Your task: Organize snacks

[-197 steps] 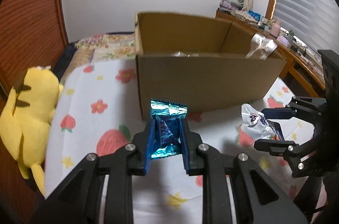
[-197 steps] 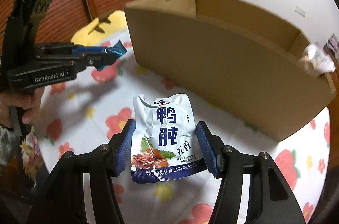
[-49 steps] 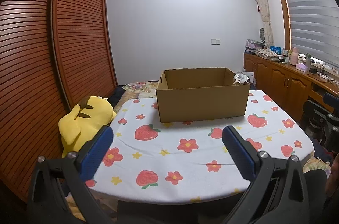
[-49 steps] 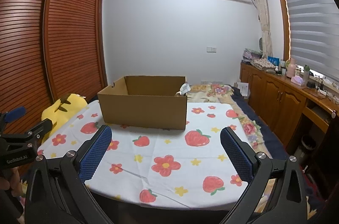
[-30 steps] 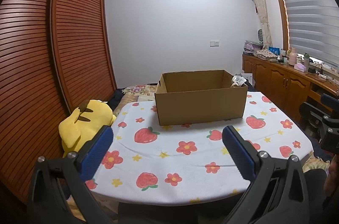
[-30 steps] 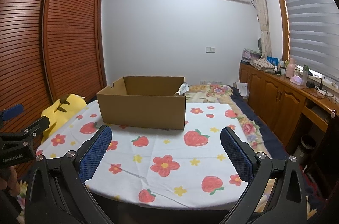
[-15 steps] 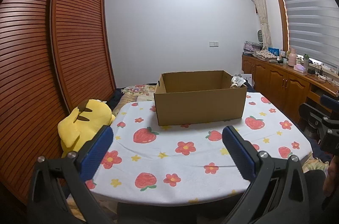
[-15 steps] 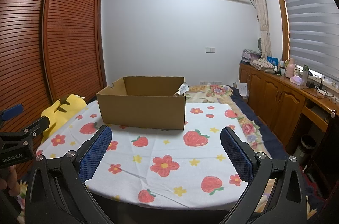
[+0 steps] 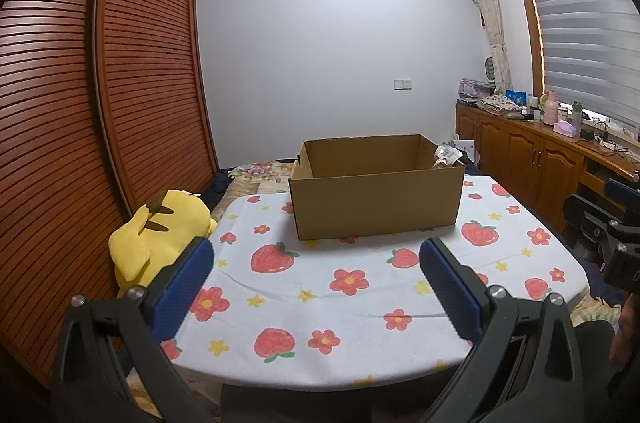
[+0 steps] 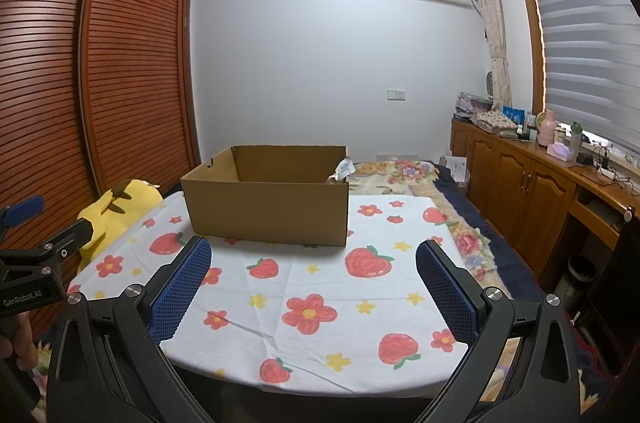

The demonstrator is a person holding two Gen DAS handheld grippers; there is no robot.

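An open brown cardboard box (image 9: 376, 203) stands at the far side of the table (image 9: 360, 303), which has a white cloth with strawberries and flowers; it also shows in the right wrist view (image 10: 268, 207). A snack wrapper (image 9: 446, 155) pokes up at the box's right rear corner. My left gripper (image 9: 316, 283) is open and empty, held back from the table's near edge. My right gripper (image 10: 314, 283) is open and empty, also back from the near edge. No loose snacks lie on the cloth.
A yellow plush toy (image 9: 160, 227) lies off the table's left side by a slatted wooden wardrobe (image 9: 80, 143). A wooden sideboard (image 10: 532, 191) with clutter runs along the right wall under a window. A bed with floral cover (image 10: 404, 171) sits behind the table.
Earlier each gripper held a snack pack near the box; now both are open, empty and far back. In the last second the view has hardly shifted.
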